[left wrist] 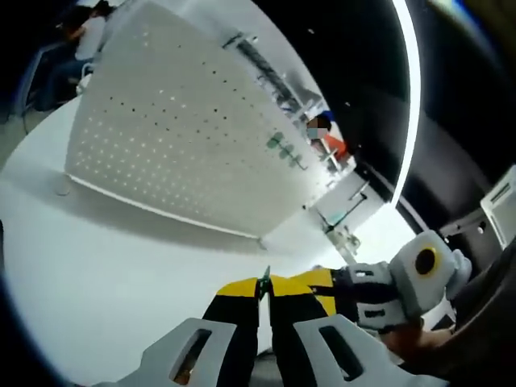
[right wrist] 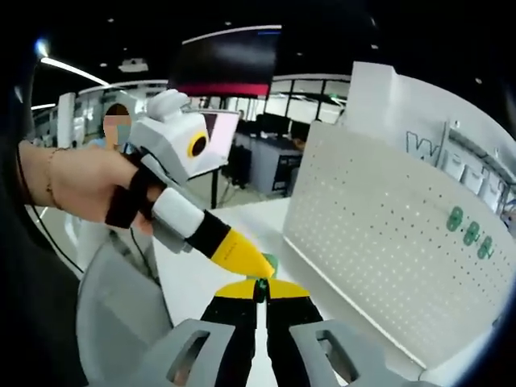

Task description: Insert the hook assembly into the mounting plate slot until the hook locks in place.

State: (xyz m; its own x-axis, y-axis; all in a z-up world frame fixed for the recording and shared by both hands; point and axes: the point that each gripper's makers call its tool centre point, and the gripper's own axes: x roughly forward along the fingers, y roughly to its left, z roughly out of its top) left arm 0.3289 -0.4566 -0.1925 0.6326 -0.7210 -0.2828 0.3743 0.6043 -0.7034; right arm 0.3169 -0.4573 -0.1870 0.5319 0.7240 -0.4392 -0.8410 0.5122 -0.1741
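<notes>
The white perforated mounting plate (left wrist: 177, 137) stands upright on a white table, with green hooks (left wrist: 282, 149) hanging on its far part. My left gripper (left wrist: 264, 284) is shut on a small green hook piece (left wrist: 264, 276) at its yellow tips, well short of the plate. The right gripper (left wrist: 322, 284) comes in from the right and meets those tips. In the right gripper view, my right gripper (right wrist: 260, 289) is shut with the green hook piece (right wrist: 270, 262) at its tips. The hand-held left gripper (right wrist: 262, 266) touches the same spot. The plate (right wrist: 387, 250) stands to the right, with green hooks (right wrist: 472, 230) on it.
The white table (left wrist: 105, 266) stretches in front of the plate. A grey chair back (right wrist: 121, 314) sits low on the left. A person's hand (right wrist: 81, 181) holds the left gripper. Desks and monitors (right wrist: 266, 153) stand behind, and people sit far off (left wrist: 81, 40).
</notes>
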